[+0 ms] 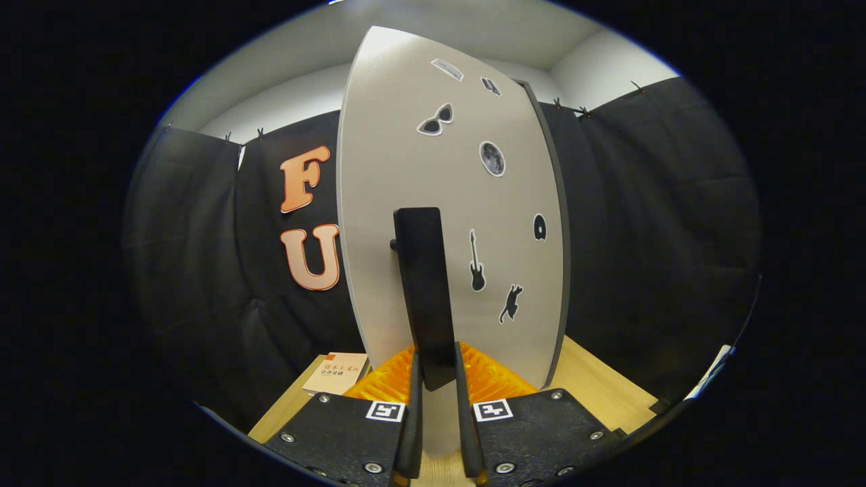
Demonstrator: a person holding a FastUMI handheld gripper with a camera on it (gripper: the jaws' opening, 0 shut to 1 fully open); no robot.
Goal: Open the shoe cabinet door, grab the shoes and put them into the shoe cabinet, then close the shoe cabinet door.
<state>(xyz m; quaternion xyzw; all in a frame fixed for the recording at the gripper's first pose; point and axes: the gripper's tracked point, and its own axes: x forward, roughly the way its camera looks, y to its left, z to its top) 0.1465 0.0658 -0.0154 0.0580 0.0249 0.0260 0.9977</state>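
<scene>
Grey and matte, the shoe cabinet door [406, 176] rises through the centre of the frame, straight ahead of your gripper [438, 385]. A dark upright handle [423, 284] stands off the door's face in the middle of the frame, and its lower end drops between your two fingers [414, 406]. The fingers sit narrow, one close on each side of the handle's foot; you cannot tell whether both actually press on it. Small stickers dot the door to the right of the handle: sunglasses [435, 120] in the upper centre, a moon disc [492, 158] just below them, a guitar [477, 261] beside the handle, a cat [511, 303] lower right, and a small round one [539, 227] near the door's right edge. That right edge shows a dark rim [559, 270]. At the bottom of the frame, something ribbed and orange [385, 379] lies at the door's foot on both sides of your fingers. To the lower left, a book [336, 373] rests on the pale wooden surface [595, 385], well apart from the handle. Black cloth [663, 237] hangs behind on both sides.
</scene>
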